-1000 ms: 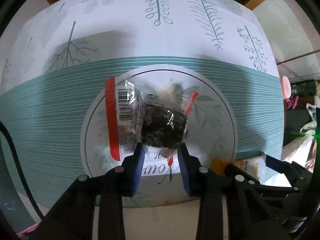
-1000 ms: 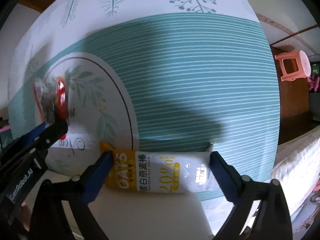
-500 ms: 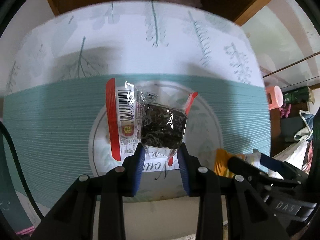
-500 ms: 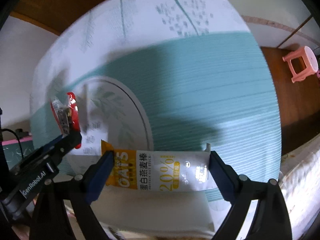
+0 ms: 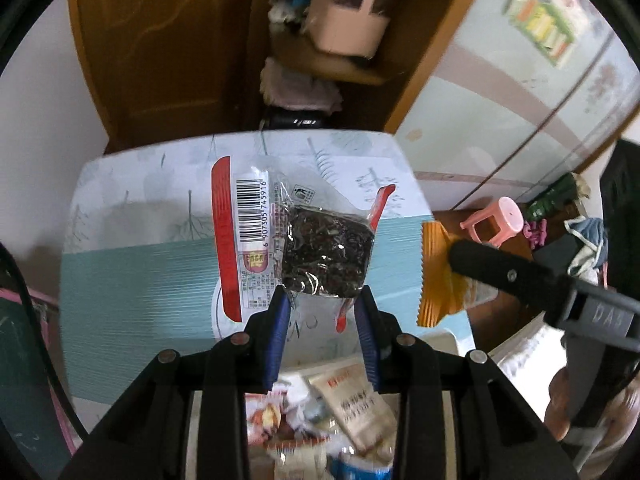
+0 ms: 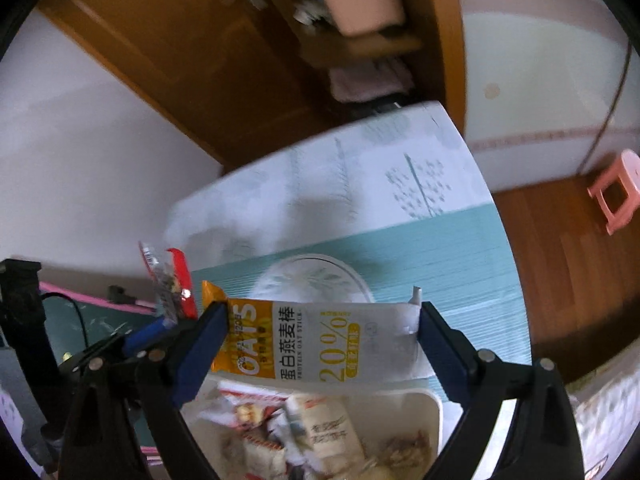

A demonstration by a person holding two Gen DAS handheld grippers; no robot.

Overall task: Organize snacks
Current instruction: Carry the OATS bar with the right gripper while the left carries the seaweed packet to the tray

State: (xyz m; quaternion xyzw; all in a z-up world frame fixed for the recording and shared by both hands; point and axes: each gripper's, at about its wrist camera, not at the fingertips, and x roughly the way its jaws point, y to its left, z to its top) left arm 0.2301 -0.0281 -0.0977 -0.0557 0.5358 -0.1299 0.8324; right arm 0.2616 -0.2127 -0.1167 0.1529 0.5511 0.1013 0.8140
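Note:
My left gripper (image 5: 322,300) is shut on a clear red-edged packet with a dark block inside (image 5: 324,256) and holds it in the air above the table. It also shows in the right wrist view (image 6: 170,280). My right gripper (image 6: 320,332) is shut on a white and orange oat stick packet (image 6: 312,346), gripped across its length; its orange end shows in the left wrist view (image 5: 438,276). Both packets hang over a white bin (image 6: 434,404) that holds several snack packets (image 5: 352,408).
The table (image 5: 132,280) has a teal and white leaf-print cloth with a round motif (image 6: 312,280). A pink stool (image 6: 618,188) stands on the wooden floor at right. A wooden door and a shelf with a pink basket (image 5: 348,28) stand behind the table.
Both grippers have lifted their packets off the table and pulled back toward me. The white bin of snacks has come into view beneath them, and the room behind the table now shows.

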